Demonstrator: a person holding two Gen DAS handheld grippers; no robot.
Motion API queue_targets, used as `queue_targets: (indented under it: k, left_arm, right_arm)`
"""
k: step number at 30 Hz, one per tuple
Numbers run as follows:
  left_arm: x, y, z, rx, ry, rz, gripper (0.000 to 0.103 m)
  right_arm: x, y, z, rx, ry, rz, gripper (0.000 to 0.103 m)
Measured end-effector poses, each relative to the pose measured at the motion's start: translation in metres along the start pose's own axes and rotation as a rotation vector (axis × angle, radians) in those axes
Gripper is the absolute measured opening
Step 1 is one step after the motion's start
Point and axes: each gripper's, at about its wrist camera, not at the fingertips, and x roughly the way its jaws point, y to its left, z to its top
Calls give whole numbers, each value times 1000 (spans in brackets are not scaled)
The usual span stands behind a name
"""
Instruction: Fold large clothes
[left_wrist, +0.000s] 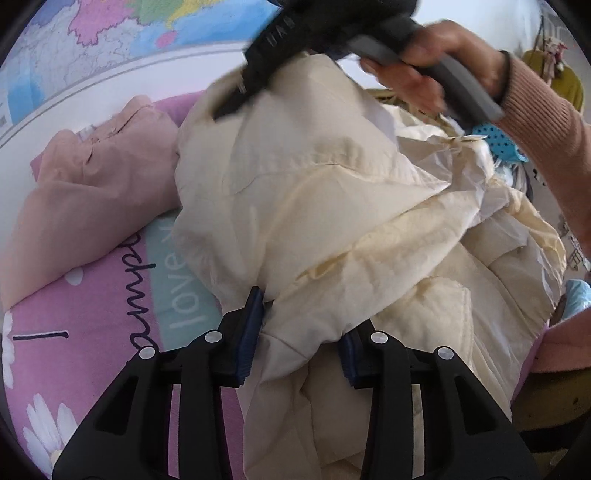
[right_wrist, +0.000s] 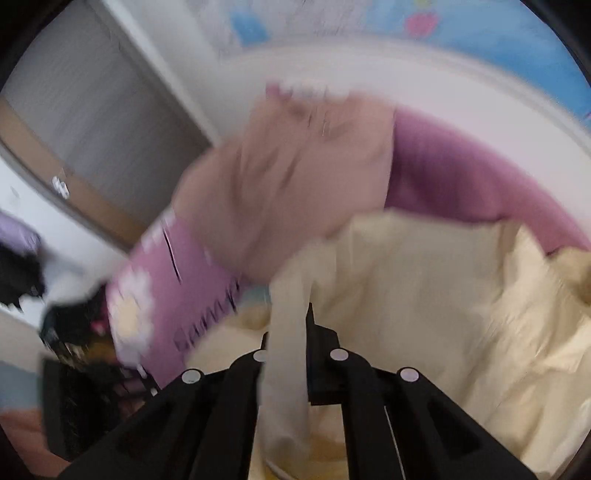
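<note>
A large cream jacket (left_wrist: 332, 206) hangs bunched above the pink bedspread (left_wrist: 110, 317). My left gripper (left_wrist: 301, 332) has its blue-padded jaws around a thick fold of the jacket's lower edge. My right gripper (left_wrist: 236, 99) shows in the left wrist view at the top, held by a hand, gripping the jacket's upper part. In the blurred right wrist view my right gripper (right_wrist: 286, 332) is shut on a narrow fold of the cream jacket (right_wrist: 424, 295).
A folded pink garment (left_wrist: 92, 184) lies on the bedspread at the left, and it shows in the right wrist view (right_wrist: 288, 177). A wall map (left_wrist: 110, 44) hangs behind. A blue perforated basket (left_wrist: 498, 142) sits at the right. A door (right_wrist: 81, 122) stands at the left.
</note>
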Motion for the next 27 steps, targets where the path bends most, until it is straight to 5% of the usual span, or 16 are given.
queue_targets:
  k: [2,7,8,9,10,14,19,21,24,27]
  left_arm:
    - [0,1,-2,-8,-5,-12,36]
    - [7,5,-11,-32,42,-53,34]
    - [6,3,-13,-19,41,-45,34]
    - [2,3,-11,-13,36,-45,35]
    - [-3,6,-9,-24,27,-64,36]
    - [-21,14,4,-49,-21,-112,45]
    - [-23,5,17,20,-30,-155,49]
    - [-31,-1,16,76,-63,-188,66]
    - [-54,-6,17,93,-152,-275,73]
    - [-60,-5,26,79,-188,-250,83]
  right_arm:
    - [-4,-13,12,29,-55,12,2]
    - [50,-44,10,92,21,-31,3]
    - [54,-53,7,122,19,-18,10]
    - [51,-65,3,175,4,-29,34]
    - [44,-70,0,213,-11,-39,45]
    - [-36,-71,-26,216,-186,-24,69]
    - [-147,-67,-111,210,-331,-153,78]
    - [-183,-78,-155,271,-371,-209,83]
    - [-206,-100,-206,380,-378,-286,84]
    - [-212,-122,-258,501,-376,-292,85]
